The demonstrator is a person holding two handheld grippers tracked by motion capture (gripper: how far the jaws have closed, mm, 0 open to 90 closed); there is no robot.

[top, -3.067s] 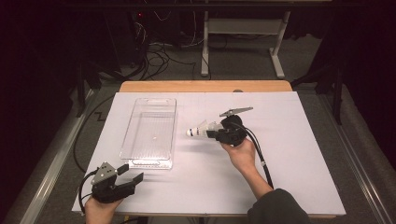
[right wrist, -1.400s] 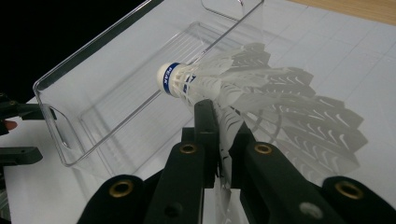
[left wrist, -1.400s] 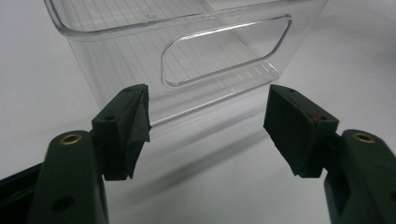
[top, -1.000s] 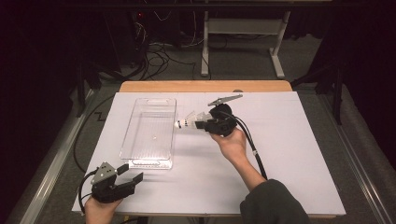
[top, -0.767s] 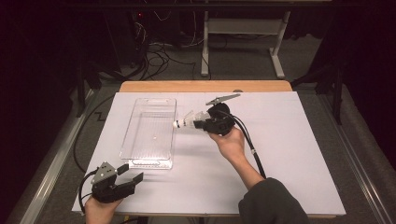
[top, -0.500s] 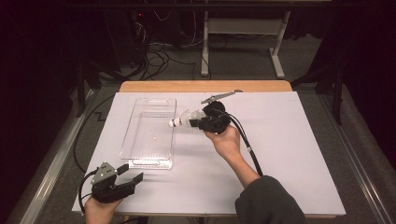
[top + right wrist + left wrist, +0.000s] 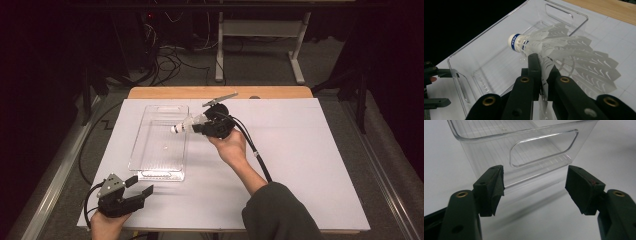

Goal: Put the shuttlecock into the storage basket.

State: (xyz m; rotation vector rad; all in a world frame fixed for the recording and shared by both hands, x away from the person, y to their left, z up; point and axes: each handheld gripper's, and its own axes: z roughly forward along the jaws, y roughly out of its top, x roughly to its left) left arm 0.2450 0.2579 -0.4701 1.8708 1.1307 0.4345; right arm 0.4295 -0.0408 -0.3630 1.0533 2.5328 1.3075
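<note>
Shuttlecock (image 7: 184, 125) sits pinched in your right gripper (image 7: 200, 126) above the bin's (image 7: 150, 170) right wall; your left gripper (image 7: 142, 187) gapes near its near end.

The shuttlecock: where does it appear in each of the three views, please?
High view: the shuttlecock is at centre, held in the right gripper, its cork over the clear bin.
Left gripper view: not in it.
Right gripper view: centre, the skirt pinched between the jaws, the cork pointing up-left.
Shared landmark: the clear bin, with its cut-out handle.
</note>
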